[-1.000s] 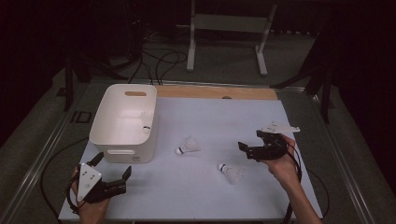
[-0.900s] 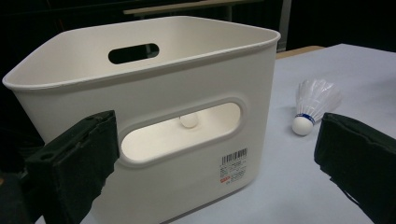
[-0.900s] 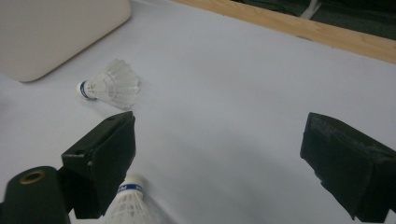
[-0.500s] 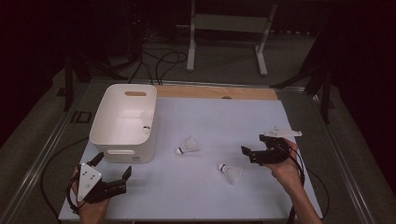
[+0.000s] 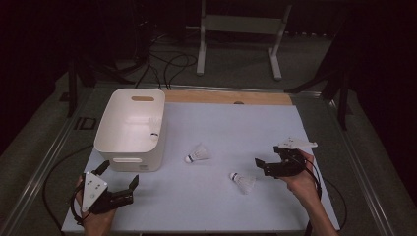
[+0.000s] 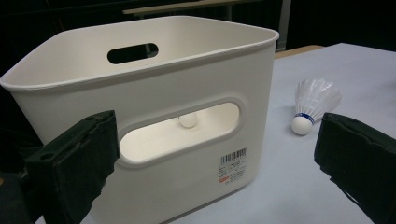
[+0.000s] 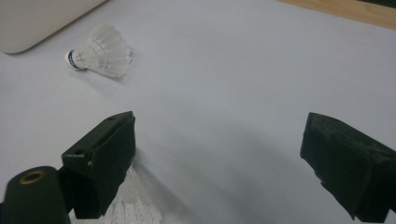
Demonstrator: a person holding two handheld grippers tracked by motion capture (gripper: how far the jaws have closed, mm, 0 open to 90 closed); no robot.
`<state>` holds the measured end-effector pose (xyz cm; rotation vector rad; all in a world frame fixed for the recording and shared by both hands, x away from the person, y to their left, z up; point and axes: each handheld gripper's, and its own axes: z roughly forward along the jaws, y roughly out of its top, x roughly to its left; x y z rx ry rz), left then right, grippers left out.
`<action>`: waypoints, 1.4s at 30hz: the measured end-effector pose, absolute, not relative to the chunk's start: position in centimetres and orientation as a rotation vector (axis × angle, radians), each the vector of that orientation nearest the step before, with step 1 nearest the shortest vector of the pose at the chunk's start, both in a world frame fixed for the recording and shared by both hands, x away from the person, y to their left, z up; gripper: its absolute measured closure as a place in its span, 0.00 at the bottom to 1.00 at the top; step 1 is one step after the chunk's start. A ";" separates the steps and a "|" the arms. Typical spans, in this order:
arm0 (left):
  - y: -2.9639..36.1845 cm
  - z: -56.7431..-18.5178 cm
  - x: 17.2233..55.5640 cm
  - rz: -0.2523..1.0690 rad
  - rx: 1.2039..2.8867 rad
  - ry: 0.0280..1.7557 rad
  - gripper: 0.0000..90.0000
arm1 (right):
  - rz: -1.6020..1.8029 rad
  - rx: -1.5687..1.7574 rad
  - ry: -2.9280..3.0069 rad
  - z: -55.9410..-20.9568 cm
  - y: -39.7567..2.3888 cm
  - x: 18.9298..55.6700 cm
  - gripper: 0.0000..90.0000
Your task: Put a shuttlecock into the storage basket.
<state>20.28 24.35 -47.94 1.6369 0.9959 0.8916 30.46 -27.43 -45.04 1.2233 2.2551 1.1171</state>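
Shuttlecocks on worktop (image 5: 305, 123), both grippers empty, fingers wide apart.
We see right gripper (image 5: 263, 166) just beside near shuttlecock (image 5: 242, 180); white bin (image 5: 130, 129) fronts left gripper (image 5: 119, 183).

A pale counter (image 5: 221, 132) carries everything, and a wooden strip (image 5: 226, 97) runs along its far edge with a small dark mark (image 5: 239, 103) on it. Metal rails (image 5: 44, 167) flank the counter on both sides. Beyond it, on the grey floor (image 5: 246, 73), stands a white frame (image 5: 236, 24) with two legs. Black cables (image 5: 167, 64) loop on the floor to the left of the frame. Dark stand legs (image 5: 74, 83) rise at the far left, with others at the far right. A small black square (image 5: 84, 123) lies beside the left rail.
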 end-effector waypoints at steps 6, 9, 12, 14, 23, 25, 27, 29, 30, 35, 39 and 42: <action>24.3 -47.9 20.3 0.892 1.637 0.995 0.01 | 1.099 1.219 2.263 -45.3 -27.5 30.3 0.11; 24.3 -47.9 20.3 0.892 1.637 0.995 0.01 | 1.103 1.222 2.262 -45.4 -27.6 30.2 0.11; 24.3 -47.9 20.3 0.891 1.638 0.995 0.01 | 1.100 1.223 2.265 -45.5 -27.6 30.2 0.11; 24.3 -47.9 20.3 0.892 1.638 0.995 0.01 | 1.087 1.228 2.268 -45.7 -27.6 30.1 0.12; 24.3 -47.9 20.3 0.891 1.639 0.994 0.01 | 1.075 1.233 2.282 -46.2 -27.8 30.0 0.12; 24.3 -48.0 20.3 0.891 1.641 0.995 0.01 | 1.076 1.240 2.280 -46.4 -27.9 29.9 0.12; 24.3 -48.0 20.3 0.891 1.642 0.995 0.01 | 1.071 1.242 2.283 -46.4 -28.0 29.9 0.12; 24.3 -48.0 20.3 0.891 1.643 0.995 0.01 | 1.067 1.241 2.285 -46.5 -28.1 29.9 0.12; 24.2 -48.0 20.3 0.891 1.642 0.995 0.01 | 1.063 1.239 2.286 -46.5 -28.2 29.9 0.12; 24.2 -48.0 20.3 0.892 1.644 0.995 0.01 | 1.053 1.244 2.293 -46.7 -28.3 29.8 0.12; 24.2 -48.0 20.3 0.892 1.642 0.994 0.01 | 1.016 1.226 2.301 -47.0 -28.2 29.7 0.12; 24.3 -48.0 20.3 0.892 1.643 0.994 0.01 | 1.011 1.228 2.306 -47.1 -28.2 29.7 0.12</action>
